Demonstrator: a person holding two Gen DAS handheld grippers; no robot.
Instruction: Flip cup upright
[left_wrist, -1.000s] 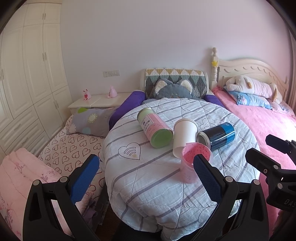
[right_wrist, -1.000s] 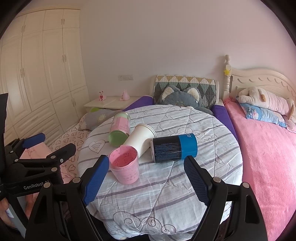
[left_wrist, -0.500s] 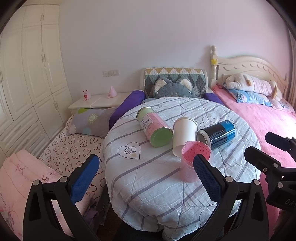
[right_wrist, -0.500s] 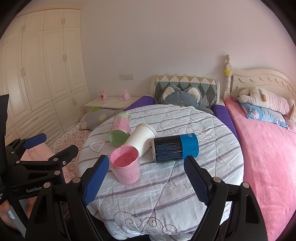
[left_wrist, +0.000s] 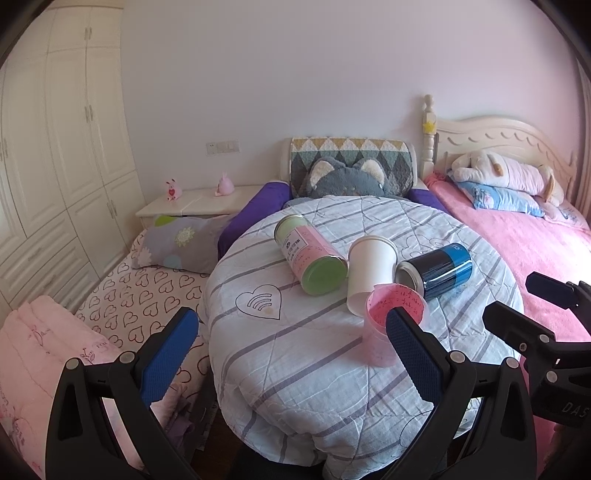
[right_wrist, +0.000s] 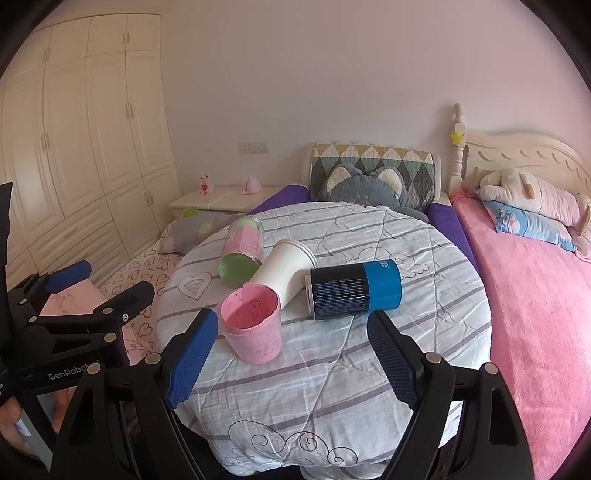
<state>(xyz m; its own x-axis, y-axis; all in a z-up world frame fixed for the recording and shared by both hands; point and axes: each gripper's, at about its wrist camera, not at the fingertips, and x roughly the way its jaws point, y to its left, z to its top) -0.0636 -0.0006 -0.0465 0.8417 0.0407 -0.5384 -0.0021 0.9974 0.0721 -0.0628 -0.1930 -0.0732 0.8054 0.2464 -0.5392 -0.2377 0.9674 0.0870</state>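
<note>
Four containers sit together near the middle of the round table with its striped cloth: a pink cup upright nearest the front edge, and behind it a white cup, a green and pink can and a blue and black can, all three on their sides. The white cup lies between the two cans, touching the blue one. The left gripper and the right gripper both hang wide apart over the front edge, empty.
</note>
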